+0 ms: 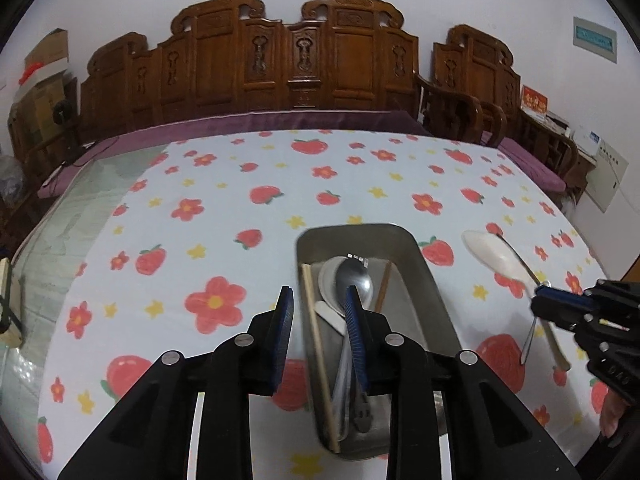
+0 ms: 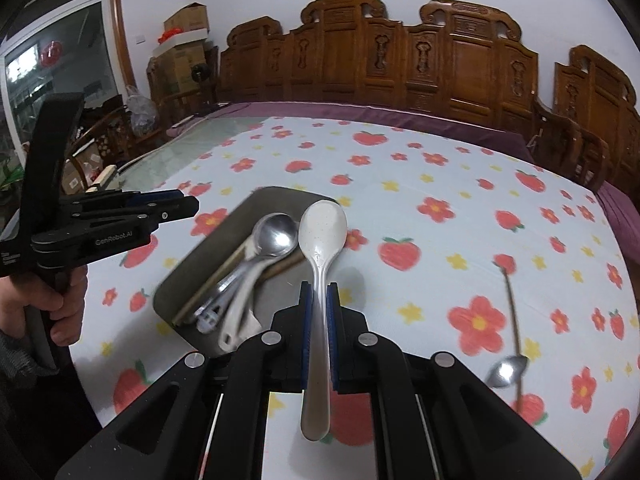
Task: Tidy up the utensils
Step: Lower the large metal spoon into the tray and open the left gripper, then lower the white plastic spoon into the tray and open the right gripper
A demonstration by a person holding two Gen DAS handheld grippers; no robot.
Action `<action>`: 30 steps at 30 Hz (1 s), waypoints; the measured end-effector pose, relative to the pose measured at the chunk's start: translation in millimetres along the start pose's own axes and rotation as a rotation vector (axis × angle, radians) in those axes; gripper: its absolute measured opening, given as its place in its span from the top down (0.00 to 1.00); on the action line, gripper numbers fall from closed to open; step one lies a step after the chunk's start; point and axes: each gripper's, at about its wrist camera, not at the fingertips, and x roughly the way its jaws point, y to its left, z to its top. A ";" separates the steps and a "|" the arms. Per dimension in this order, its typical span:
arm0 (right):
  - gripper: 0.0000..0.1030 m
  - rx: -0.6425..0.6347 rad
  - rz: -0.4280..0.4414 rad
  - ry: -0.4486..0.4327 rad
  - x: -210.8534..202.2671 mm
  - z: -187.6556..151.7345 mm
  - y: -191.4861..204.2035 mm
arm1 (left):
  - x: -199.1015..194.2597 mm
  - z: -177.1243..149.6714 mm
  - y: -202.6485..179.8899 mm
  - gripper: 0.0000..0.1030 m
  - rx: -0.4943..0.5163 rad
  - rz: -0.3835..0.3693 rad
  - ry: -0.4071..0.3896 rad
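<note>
Left gripper (image 1: 318, 312): fingers parted, nothing between them, above the tray's left edge.
Metal tray (image 1: 432, 280): on the strawberry-print cloth (image 1: 224, 208); holds a steel spoon (image 1: 354, 276), a white spoon (image 1: 330, 280) and chopsticks (image 1: 316, 340).
Right gripper (image 1: 538, 304): at right, clamped on a white ladle-spoon (image 1: 496, 252).
Loose metal spoon (image 1: 530, 336): under the ladle-spoon, on the cloth.

White spoon (image 2: 322, 236) lifted beside utensil-filled metal tray (image 2: 276, 196)
</note>
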 end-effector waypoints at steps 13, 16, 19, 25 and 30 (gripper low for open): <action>0.92 0.001 0.052 0.033 45.0 19.5 41.4 | -8.5 5.9 39.1 0.75 -0.064 0.034 -0.010; 0.92 0.023 0.063 0.045 55.1 22.4 44.1 | -8.6 6.4 45.7 0.75 -0.075 0.037 -0.007; 0.92 0.058 0.073 0.066 70.4 25.7 47.1 | -8.6 6.4 49.8 0.74 -0.080 0.043 -0.006; 0.92 0.106 0.080 0.101 94.6 26.7 51.4 | -7.8 6.6 54.5 0.74 -0.088 0.049 -0.004; 0.91 0.161 0.056 0.125 109.5 23.6 48.5 | -7.4 6.2 56.5 0.74 -0.090 0.049 -0.003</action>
